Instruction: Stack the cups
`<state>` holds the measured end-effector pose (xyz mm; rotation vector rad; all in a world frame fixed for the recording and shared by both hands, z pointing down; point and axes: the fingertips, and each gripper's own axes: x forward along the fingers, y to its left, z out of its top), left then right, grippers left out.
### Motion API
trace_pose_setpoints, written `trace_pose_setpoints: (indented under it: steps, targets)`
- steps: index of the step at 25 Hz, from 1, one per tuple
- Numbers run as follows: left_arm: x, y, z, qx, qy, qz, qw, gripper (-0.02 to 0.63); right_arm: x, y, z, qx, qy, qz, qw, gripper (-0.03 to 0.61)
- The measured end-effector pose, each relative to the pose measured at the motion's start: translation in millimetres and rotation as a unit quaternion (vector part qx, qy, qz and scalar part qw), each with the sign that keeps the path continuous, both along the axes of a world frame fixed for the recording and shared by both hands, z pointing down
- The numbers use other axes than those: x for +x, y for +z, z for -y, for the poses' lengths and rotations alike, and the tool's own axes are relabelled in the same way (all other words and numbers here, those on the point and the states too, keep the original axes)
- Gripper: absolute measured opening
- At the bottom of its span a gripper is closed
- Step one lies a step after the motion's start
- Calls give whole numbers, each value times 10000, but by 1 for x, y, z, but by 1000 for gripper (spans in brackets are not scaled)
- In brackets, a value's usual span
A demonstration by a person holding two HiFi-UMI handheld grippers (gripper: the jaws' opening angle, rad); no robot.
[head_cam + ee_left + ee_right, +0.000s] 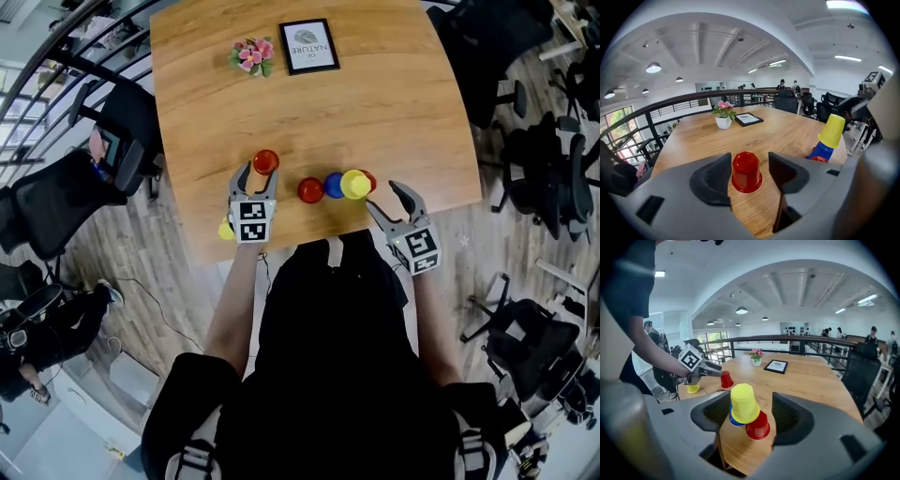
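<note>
One pair done: yellow cup is sitting on blue cup. I'm holding right gripper open around that stack and left gripper open, straddling red cup left of the stack. Another red cup is waiting just beside the stack.

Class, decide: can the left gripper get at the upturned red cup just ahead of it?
Probably yes: the left gripper is open, the red cup stands at its jaw tips, and nothing else lies between.
</note>
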<state>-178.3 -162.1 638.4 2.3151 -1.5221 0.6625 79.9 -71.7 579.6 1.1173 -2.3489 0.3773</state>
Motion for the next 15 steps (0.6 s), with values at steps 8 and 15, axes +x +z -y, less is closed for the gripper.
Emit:
trace_pose_setpoints:
  steps: [8, 15]
  targets:
    - [-9, 31, 18, -519, -346, -100, 9980, 250, 24, 6, -8, 7, 536, -98, 9985, 282]
    - [-5, 28, 15, -506, -280, -60, 9983, 239, 42, 12, -22, -157, 820, -131, 9964, 276]
